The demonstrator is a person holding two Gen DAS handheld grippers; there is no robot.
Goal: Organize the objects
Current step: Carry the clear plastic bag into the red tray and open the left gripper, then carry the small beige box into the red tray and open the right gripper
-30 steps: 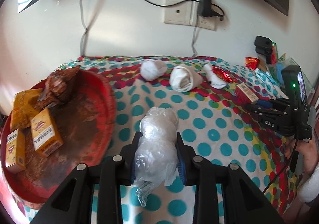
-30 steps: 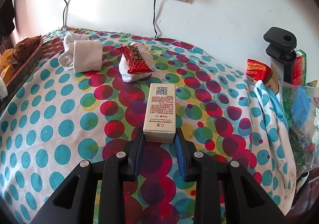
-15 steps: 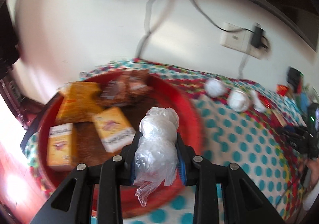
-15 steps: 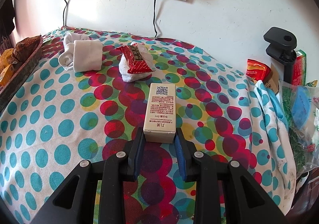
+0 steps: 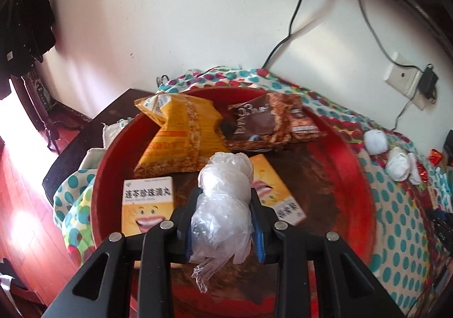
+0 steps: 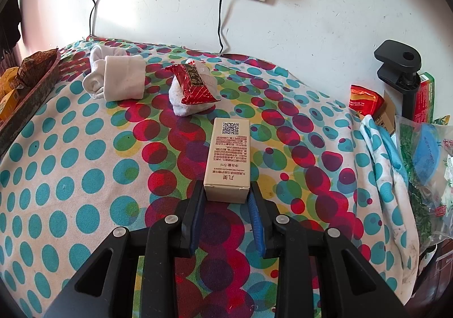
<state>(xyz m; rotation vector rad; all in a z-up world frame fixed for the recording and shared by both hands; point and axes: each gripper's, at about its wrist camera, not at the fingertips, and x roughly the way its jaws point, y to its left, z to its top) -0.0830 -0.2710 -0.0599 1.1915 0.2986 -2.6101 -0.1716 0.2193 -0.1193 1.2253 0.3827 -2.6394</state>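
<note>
Bare tray (image 5: 354, 182) floor shows right of frame; left gripper (image 5: 223, 219) jaws clamp a plastic bundle (image 5: 223, 202), right gripper (image 6: 226, 202) jaws pinch a box (image 6: 229, 156).

We see both views in bright daylight; in the left wrist view, light enters from the left, and the floor (image 5: 19, 221) there is blown out to white; soft highlights fall on the wall (image 5: 175, 20); the plastic bag (image 5: 223, 204) glints; the far right of this view is slightly smeared. The right wrist view is sharp and evenly lit; a bright patch sits on its wall (image 6: 119, 3); short shadows lie under the box (image 6: 229, 159). Both frames curve strongly at the edges, with black vignetted corners.
</note>
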